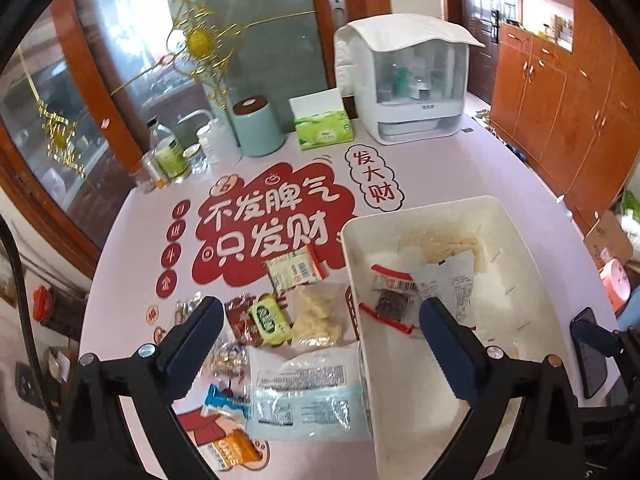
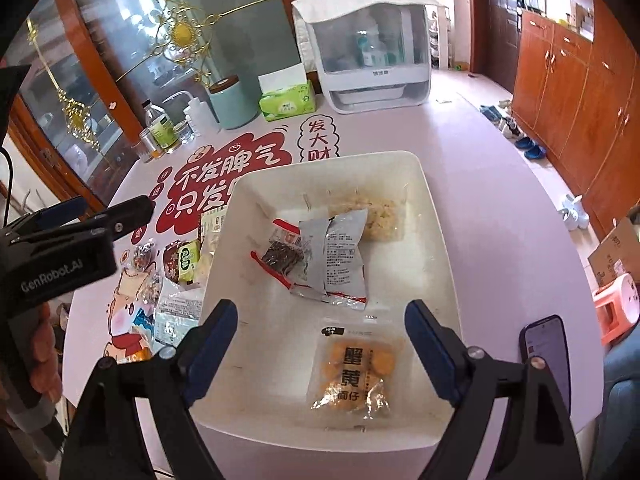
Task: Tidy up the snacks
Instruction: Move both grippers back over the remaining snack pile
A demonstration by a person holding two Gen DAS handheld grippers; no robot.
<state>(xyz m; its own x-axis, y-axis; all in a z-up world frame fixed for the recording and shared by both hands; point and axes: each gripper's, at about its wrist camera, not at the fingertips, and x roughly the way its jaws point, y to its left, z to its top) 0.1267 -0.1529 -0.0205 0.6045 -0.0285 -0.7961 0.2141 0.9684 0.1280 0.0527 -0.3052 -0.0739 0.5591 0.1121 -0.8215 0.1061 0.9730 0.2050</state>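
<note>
A white bin (image 2: 436, 240) (image 1: 532, 276) on the pink table holds a grey packet (image 2: 340, 252), a dark red-edged packet (image 2: 282, 258), a pale noodle pack (image 2: 380, 212) and an orange snack pack (image 2: 354, 372). My right gripper (image 2: 320, 340) hovers open over the bin's near end, empty. My left gripper (image 1: 320, 332) is open and empty above the bin's left wall. Loose snacks lie left of the bin: a green packet (image 1: 269, 319), a clear pale pack (image 1: 318, 312), a large clear bag (image 1: 308, 388), an orange packet (image 1: 234, 450).
At the table's back stand a white appliance (image 1: 408, 80), a green tissue box (image 1: 324, 128), a mint canister (image 1: 256, 126) and bottles (image 1: 170, 152). A phone (image 2: 548, 356) lies by the bin's right side. Wooden cabinets (image 2: 572, 80) line the right.
</note>
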